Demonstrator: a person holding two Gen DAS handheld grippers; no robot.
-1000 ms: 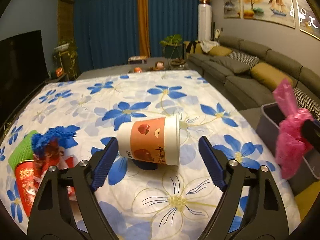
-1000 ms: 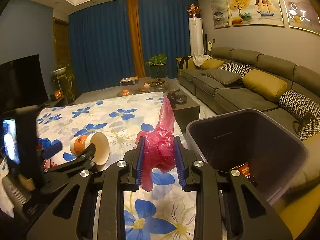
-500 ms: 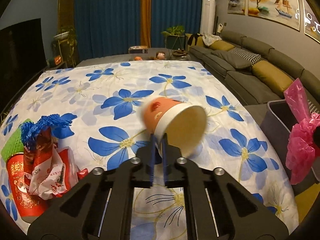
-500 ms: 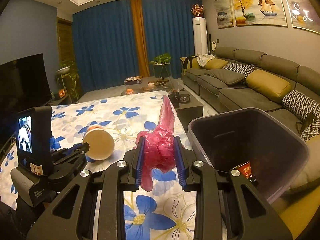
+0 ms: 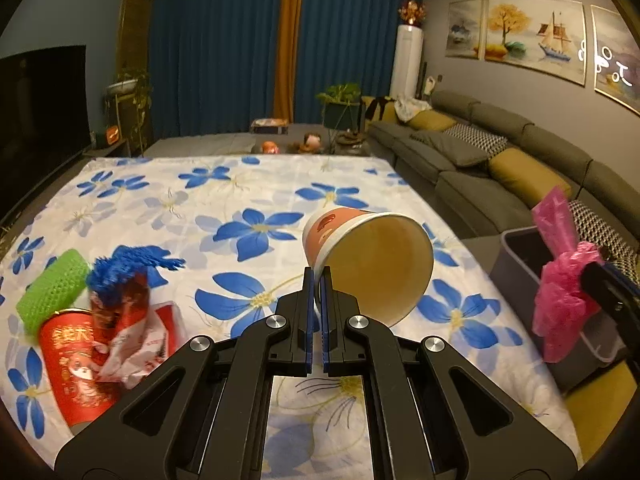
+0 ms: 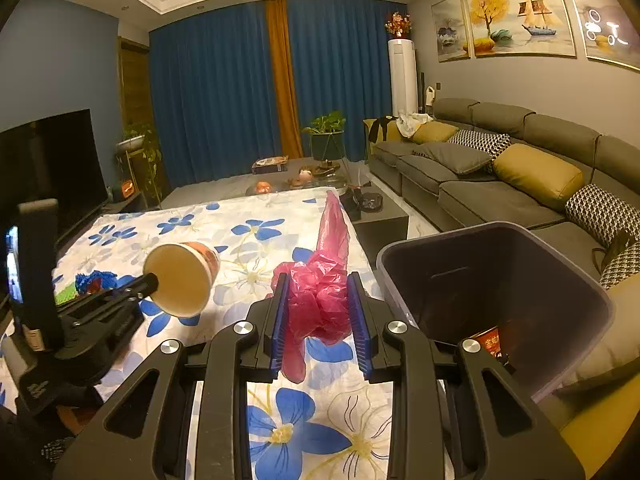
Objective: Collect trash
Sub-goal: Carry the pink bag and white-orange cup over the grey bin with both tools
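Left gripper (image 5: 317,280): jaws nearly together, pinching the rim of the paper cup (image 5: 370,258); also seen from the right wrist view (image 6: 151,280).
Paper cup: off the table, tipped on its side, open mouth facing the left camera; orange print on the outer wall; inside looks bare. Sits left of the bin, above the tablecloth (image 5: 248,204).
Right gripper (image 6: 320,304): narrow gap, clamped on a crumpled pink plastic bag (image 6: 320,300); a loose tail of the bag sticks up past the fingertips, another hangs below.
Pink bag from left view (image 5: 560,304): held just at the near-left edge of the bin (image 5: 520,264).
Bin (image 6: 400,264): dark grey, open top, right of the table edge and against the sofa (image 6: 520,168); something red-orange lies at its bottom (image 6: 490,340).
Left on the table, well left of the bin: red cup (image 5: 76,372) on its side, crumpled red-and-white wrapper (image 5: 132,348) touching it, blue frilly piece (image 5: 128,266) on top, green mesh piece (image 5: 52,286) beside it.
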